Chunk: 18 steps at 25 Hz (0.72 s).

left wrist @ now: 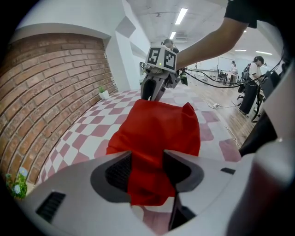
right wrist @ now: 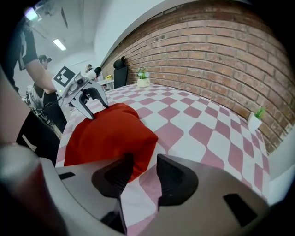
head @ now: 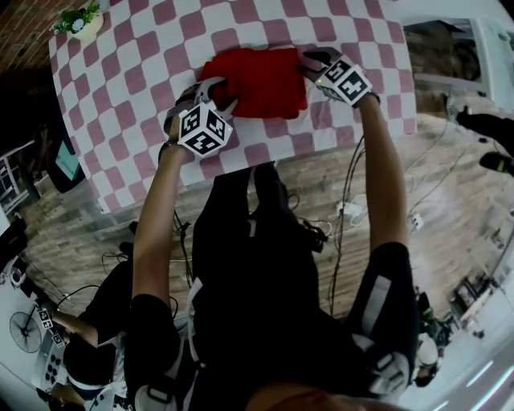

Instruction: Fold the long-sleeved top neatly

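Observation:
The red long-sleeved top (head: 261, 80) lies folded into a compact rectangle on the pink-and-white checked tablecloth (head: 144, 56). My left gripper (head: 223, 95) is at its near-left edge. In the left gripper view the jaws (left wrist: 147, 154) stand wide with the red fabric (left wrist: 159, 124) lying loose between the pads. My right gripper (head: 307, 63) is at the top's right side. In the right gripper view it (right wrist: 145, 159) is open: the corner of the top (right wrist: 108, 131) touches one jaw, and bare cloth shows beside the other. Each gripper shows across the top in the other's view.
A small potted plant (head: 80, 22) stands at the table's far-left corner. The table's near edge (head: 241, 164) is just below the grippers, with cables (head: 345, 209) on the wooden floor. A brick wall (right wrist: 221, 55) runs along the far side, with a plant pot (right wrist: 256, 120) beside it.

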Each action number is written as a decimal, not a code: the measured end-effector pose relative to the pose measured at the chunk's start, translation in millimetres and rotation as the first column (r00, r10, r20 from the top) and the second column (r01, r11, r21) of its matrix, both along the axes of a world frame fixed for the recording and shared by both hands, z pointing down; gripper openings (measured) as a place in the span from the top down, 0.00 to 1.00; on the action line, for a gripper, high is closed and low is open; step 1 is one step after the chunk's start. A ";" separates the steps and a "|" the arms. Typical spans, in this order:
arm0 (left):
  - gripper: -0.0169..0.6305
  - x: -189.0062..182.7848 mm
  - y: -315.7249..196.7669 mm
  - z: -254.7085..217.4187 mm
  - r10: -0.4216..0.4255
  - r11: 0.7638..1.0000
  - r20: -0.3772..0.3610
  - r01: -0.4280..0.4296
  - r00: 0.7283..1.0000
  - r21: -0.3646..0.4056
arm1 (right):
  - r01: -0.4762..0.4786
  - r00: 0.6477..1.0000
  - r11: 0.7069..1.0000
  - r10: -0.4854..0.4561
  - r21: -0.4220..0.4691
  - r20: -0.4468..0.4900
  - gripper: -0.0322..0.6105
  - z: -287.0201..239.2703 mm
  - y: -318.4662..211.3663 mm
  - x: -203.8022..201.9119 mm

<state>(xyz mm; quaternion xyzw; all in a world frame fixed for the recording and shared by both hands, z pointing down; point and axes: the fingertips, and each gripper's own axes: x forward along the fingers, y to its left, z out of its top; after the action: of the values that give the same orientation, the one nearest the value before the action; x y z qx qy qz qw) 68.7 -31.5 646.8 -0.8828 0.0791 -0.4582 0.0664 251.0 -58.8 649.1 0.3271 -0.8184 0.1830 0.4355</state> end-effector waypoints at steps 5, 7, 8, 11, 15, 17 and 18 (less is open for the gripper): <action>0.67 3.7 -0.9 -0.7 0.009 1.000 -0.004 -0.009 1.000 0.006 | 0.052 0.998 0.998 -0.052 -0.027 -0.021 0.78 7.7 -4.9 -13.0; 0.67 4.9 -1.2 -0.9 0.011 1.000 -0.007 -0.010 1.000 0.008 | 0.061 0.998 0.997 -0.061 -0.044 -0.009 0.82 8.8 -4.7 -12.8; 0.67 5.1 -1.4 -0.7 0.011 1.000 -0.007 -0.011 1.000 0.009 | 0.060 0.998 0.997 -0.060 -0.046 -0.006 0.84 8.7 -5.7 -11.9; 0.67 5.3 -1.1 2.0 -0.001 1.000 -0.010 0.001 1.000 -0.008 | 0.023 0.999 0.999 -0.025 -0.044 -0.027 0.90 11.6 -13.4 -1.9; 0.67 7.2 -2.1 6.1 -0.030 0.998 -0.017 0.029 0.999 -0.053 | -0.077 0.997 0.995 0.076 -0.065 -0.018 0.90 27.1 -26.1 17.3; 0.67 9.7 -2.4 7.0 -0.031 0.998 -0.015 0.030 0.999 -0.057 | -0.134 0.991 0.987 0.134 -0.092 -0.002 0.90 33.6 -29.5 21.0; 0.67 10.8 -2.1 7.7 -0.028 0.998 -0.012 0.028 1.000 -0.056 | -0.152 0.988 0.983 0.154 -0.106 0.007 0.90 36.1 -30.3 22.1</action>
<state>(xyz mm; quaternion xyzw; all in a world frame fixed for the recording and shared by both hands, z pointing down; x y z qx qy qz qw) 79.6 -33.6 654.5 -0.8861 0.0790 -0.4554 0.0348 273.2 -89.1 685.2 0.3643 -0.7834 0.2611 0.4306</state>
